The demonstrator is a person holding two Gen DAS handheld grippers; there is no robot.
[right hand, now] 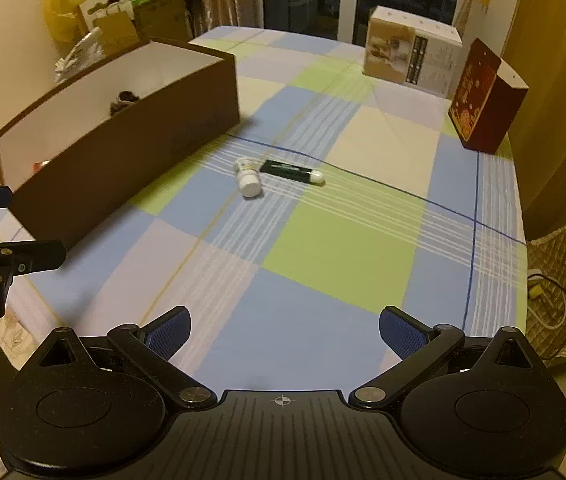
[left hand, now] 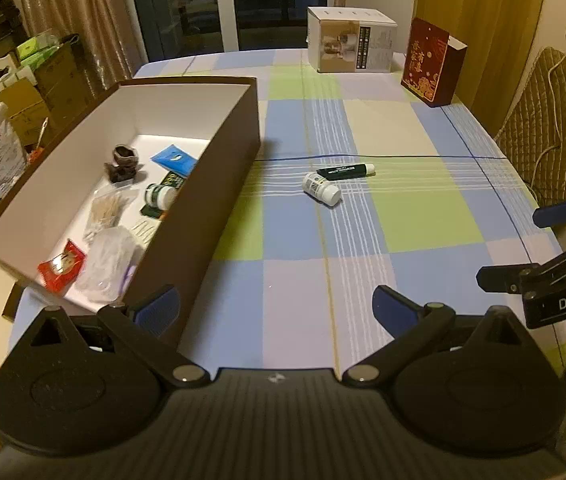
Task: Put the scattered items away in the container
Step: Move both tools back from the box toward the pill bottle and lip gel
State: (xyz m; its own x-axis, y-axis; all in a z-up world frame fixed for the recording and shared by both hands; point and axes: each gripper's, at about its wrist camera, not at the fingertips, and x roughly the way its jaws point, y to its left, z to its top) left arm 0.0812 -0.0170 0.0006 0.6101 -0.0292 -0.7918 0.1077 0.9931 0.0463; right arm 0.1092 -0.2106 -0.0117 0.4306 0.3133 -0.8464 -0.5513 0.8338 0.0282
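A brown box with a white inside [left hand: 239, 140] [right hand: 143, 124] stands on the left of the checked tablecloth and holds several small items, among them a red packet [left hand: 61, 266] and a blue packet [left hand: 174, 158]. On the cloth to its right lie a white bottle [left hand: 321, 188] [right hand: 248, 178] on its side and, touching it, a dark tube with a white cap [left hand: 345, 171] [right hand: 291, 171]. My left gripper [left hand: 277, 308] is open over the near table edge, its left finger by the box's near corner. My right gripper [right hand: 285, 330] is open and empty, well short of the bottle.
A white carton [left hand: 351, 40] [right hand: 411, 54] and a red gift box [left hand: 433, 62] [right hand: 485, 98] stand at the far right of the table. A padded chair [left hand: 551, 120] is beyond the right edge. Cartons and bags [left hand: 15, 92] pile up left of the table.
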